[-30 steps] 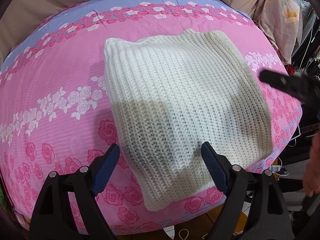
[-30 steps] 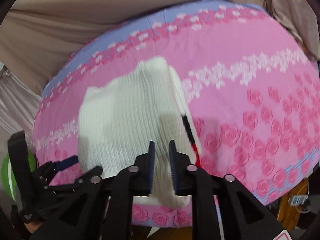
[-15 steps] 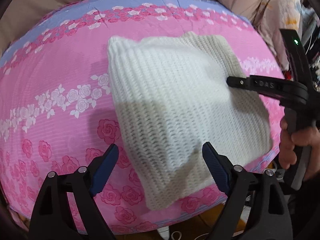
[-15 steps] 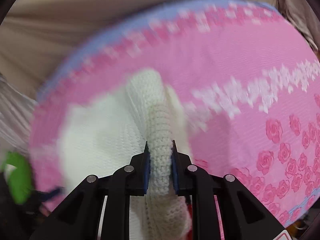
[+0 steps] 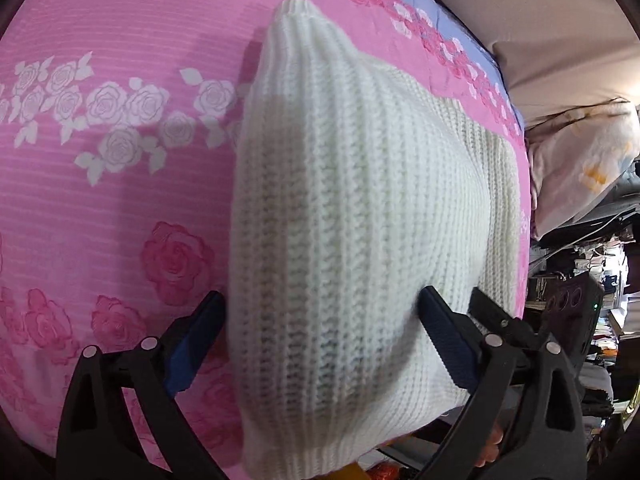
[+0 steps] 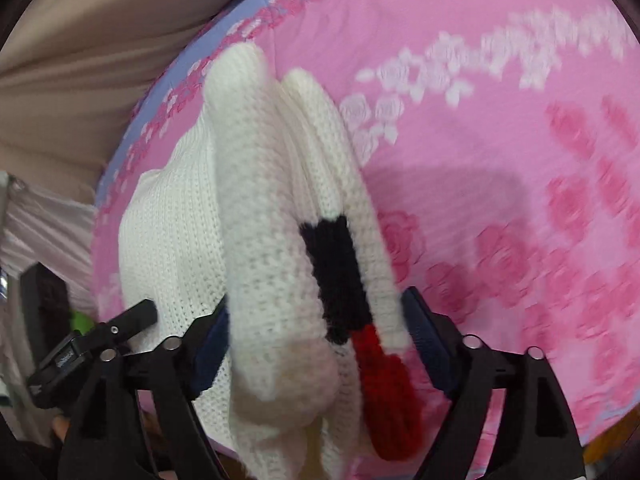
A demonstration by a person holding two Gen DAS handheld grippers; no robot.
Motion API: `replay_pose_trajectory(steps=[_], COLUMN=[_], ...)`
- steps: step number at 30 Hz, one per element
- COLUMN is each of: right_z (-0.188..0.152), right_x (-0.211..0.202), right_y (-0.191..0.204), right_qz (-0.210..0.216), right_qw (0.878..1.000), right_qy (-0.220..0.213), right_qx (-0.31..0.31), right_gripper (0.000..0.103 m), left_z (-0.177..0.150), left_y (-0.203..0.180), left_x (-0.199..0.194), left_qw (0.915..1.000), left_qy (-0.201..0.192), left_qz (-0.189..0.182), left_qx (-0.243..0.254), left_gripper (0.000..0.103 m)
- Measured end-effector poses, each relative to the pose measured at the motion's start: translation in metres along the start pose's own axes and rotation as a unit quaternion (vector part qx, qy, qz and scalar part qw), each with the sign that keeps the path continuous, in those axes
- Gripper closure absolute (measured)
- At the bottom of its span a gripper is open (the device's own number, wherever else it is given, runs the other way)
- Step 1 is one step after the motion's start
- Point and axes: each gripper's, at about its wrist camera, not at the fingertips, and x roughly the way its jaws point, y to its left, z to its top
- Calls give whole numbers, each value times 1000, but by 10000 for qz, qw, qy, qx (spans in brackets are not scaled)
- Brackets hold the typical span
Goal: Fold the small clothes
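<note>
Both cameras sit just behind their grippers, looking forward and down along the fingers at very close range. The left wrist view faces across the white sweater (image 5: 352, 220) towards the room on the right. The right wrist view faces the same sweater (image 6: 264, 216) and pink bedspread (image 6: 500, 152).

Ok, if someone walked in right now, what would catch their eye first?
Probably the white knitted sweater, bunched up in the middle of the bright pink rose-print bedsheet. In the right wrist view its black patch and red patch stand out between the right gripper's spread blue fingers.
</note>
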Motion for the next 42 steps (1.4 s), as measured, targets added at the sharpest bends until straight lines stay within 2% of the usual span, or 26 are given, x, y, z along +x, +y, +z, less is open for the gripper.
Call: replay_pose_trajectory(steps=[2, 3, 4, 5, 6, 9, 11, 12, 13, 15, 17, 18, 19, 20, 21, 22, 30, 33, 38, 39, 40, 41, 42], right_z=[-1, -1, 0, 2, 3, 9, 11, 13, 14, 18, 22, 23, 27, 26, 25, 22, 28, 26, 27, 28, 29, 28, 33], right_x=[1, 2, 3, -1, -10, -55, -85, -100, -108, -111, -85, -63, -48, -37, -35, -38, -16, -15, -10, -10, -9, -10, -6], right_y=[4, 8, 11, 15, 22, 46, 57, 61, 63, 51, 25, 5, -7, -18, -23, -24, -20, -21, -18, -18, -18, -19, -16], right_qz=[1, 42, 159, 189, 141, 263, 301, 287, 270, 193, 69, -172, -386, -539, -279, -152, -119, -46, -50, -31, -17, 66, 243], right_qw=[10000, 9999, 9998, 9997, 9997, 9967, 9928, 9901, 9881, 9872, 9927, 9960, 9970, 9973, 9982, 9979, 9987, 9983, 9978, 9978, 9978, 9979, 9979], right_qy=[-23, -3, 60, 39, -51, -573, -968, -1163, -1299, -1369, -1052, -808, -648, -488, -507, -595, -489, -578, -658, -662, -659, -626, -551], right_qx=[-93, -154, -142, -127, -209, -519, -642, -728, -776, -798, -590, -336, -156, 6, 125, 190, 86, 104, 33, 72, 107, 150, 247], right_gripper=[19, 39, 48, 59, 64, 69, 69, 69, 69, 66, 54, 53, 53, 53, 46, 45, 24, 18, 16, 16, 17, 25, 41], left_z=[2, 3, 5, 7, 10, 16, 21, 23, 25, 28, 25, 24, 24, 23, 23, 23, 35, 43, 46, 47, 47, 46, 44], left_y=[-16, -24, -35, -44, -55, -86, -99, -102, -102, -101, -88, -84, -82, -80, -80, -80, -93, -91, -87, -89, -93, -97, -104], left_x=[-3, -7, -15, -23, -35, -62, -68, -65, -59, -29, 1, 9, 13, 15, 17, 21, 41, 48, 52, 52, 48, 42, 30], left_qw=[9996, 9992, 9986, 9979, 9968, 9913, 9882, 9871, 9868, 9873, 9839, 9820, 9829, 9848, 9864, 9871, 9844, 9866, 9907, 9910, 9905, 9898, 9882], left_qy=[41, 17, -16, -63, -148, -452, -564, -623, -666, -671, -518, -515, -552, -564, -546, -517, -421, -367, -234, -136, -92, -94, -73], left_qz=[46, 38, -34, -130, -311, -630, -736, -694, -571, 25, 800, 1006, 952, 856, 824, 823, 1104, 1033, 873, 849, 834, 829, 811], left_qx=[270, 385, 522, 625, 724, 1061, 1217, 1305, 1358, 1438, 1510, 1513, 1477, 1404, 1317, 1275, 1303, 1212, 1016, 1028, 1086, 1152, 1298], left_gripper=[37, 49, 54, 55, 55, 55, 54, 50, 43, 39, 38, 31, 22, 20, 16, 14, 5, 5, 5, 8, 22, 29, 45])
